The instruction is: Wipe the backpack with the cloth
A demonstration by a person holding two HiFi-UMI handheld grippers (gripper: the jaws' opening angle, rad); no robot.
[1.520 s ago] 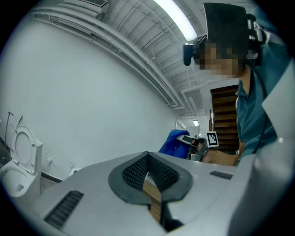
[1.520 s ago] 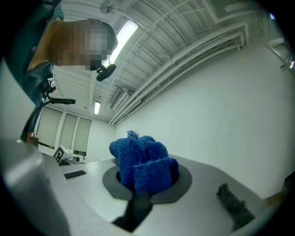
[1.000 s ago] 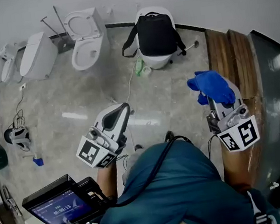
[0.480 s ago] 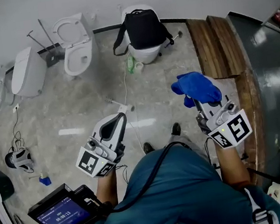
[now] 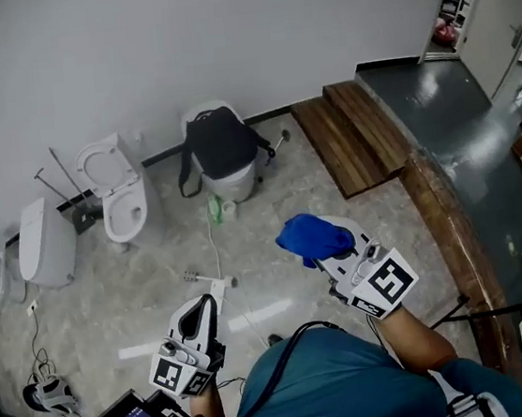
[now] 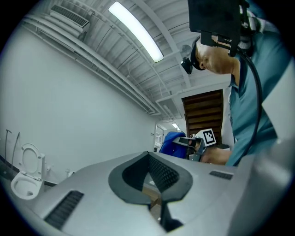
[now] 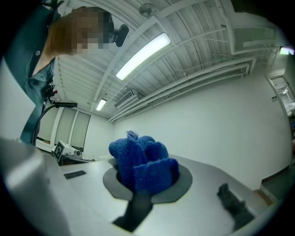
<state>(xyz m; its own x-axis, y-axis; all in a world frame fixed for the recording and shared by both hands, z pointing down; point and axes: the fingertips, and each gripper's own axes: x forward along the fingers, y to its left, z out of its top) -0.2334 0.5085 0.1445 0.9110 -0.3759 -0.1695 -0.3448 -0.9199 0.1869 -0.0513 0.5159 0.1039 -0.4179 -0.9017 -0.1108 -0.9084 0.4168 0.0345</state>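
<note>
— Floor [image 5: 271,213] is lying open ahead of both hand-held grippers, then. Where is the backpack sitting?

— The backpack [image 5: 223,143] is standing upright on a white round seat [image 5: 236,187] by the wall. It is well ahead of the right hand-held gripper [image 5: 328,249] and off to its left. Raised like that, I'd guess, its panels are sitting clear of the floor for wiping.

— And the cloth?

— The blue cloth [image 5: 310,236] is bunching up out of that gripper's jaws, which are clamping it. It is riding high, probably to avoid dragging. No wiping is happening yet.

— The other one?

— The left hand-held gripper [image 5: 203,306] is hanging low, jaws pressed together on nothing. It is likely being kept free to steady the bag.
</note>
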